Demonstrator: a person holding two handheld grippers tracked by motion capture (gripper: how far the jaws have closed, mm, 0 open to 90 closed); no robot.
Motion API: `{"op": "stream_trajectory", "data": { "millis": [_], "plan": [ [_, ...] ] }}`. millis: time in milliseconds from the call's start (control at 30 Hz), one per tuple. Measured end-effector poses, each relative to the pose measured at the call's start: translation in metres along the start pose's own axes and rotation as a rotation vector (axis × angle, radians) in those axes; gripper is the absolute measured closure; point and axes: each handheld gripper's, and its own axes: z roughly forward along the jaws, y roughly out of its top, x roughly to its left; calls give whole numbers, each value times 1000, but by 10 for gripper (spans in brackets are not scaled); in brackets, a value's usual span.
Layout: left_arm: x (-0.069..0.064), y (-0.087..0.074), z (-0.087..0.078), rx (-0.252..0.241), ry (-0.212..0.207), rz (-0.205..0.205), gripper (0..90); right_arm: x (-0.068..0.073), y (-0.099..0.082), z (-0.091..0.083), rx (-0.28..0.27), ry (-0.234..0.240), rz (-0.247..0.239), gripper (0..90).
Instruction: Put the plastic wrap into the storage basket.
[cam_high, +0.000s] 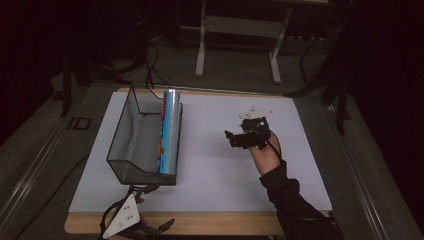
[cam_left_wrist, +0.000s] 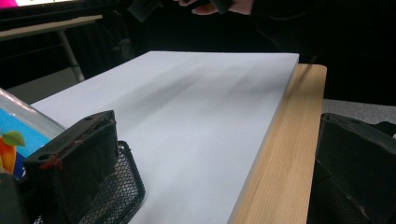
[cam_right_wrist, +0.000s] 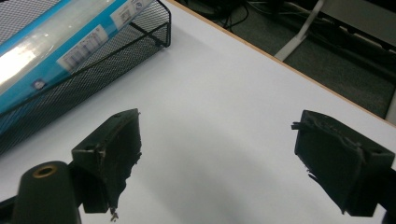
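A black mesh basket (cam_high: 131, 145) stands on the left part of the white board (cam_high: 215, 165). A long blue and silver roll (cam_high: 170, 131) lies in it along its right wall. My right gripper (cam_high: 243, 137) hovers over the board to the right of the basket, open and holding nothing. In the right gripper view the gripper (cam_right_wrist: 224, 154) faces bare board, with the basket (cam_right_wrist: 116, 56) and the roll (cam_right_wrist: 51, 46) at upper left. My left gripper (cam_high: 155, 207) is open at the table's front edge, by the basket's near corner. In the left gripper view the gripper (cam_left_wrist: 210, 163) has one jaw against the mesh (cam_left_wrist: 119, 186).
The board lies on a wooden table whose bare front strip (cam_left_wrist: 285, 154) runs along the near edge. Beyond the table stand the white legs of another desk (cam_high: 201, 50), with cables (cam_high: 150, 70) on the dark floor. A person's hand (cam_left_wrist: 219, 5) shows far off.
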Motion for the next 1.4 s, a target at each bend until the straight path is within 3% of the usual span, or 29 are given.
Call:
{"op": "stream_trajectory", "data": {
  "millis": [533, 933, 1400],
  "plan": [
    [-1, 0, 1, 4, -2, 1, 1, 0, -62, -33, 5, 38, 31, 143],
    [-1, 0, 1, 4, 1, 2, 1, 0, -98, -46, -1, 50, 67, 143],
    [-1, -1, 1, 9, -2, 0, 1, 2, -117, -35, 17, 49, 58, 144]
  ]
}}
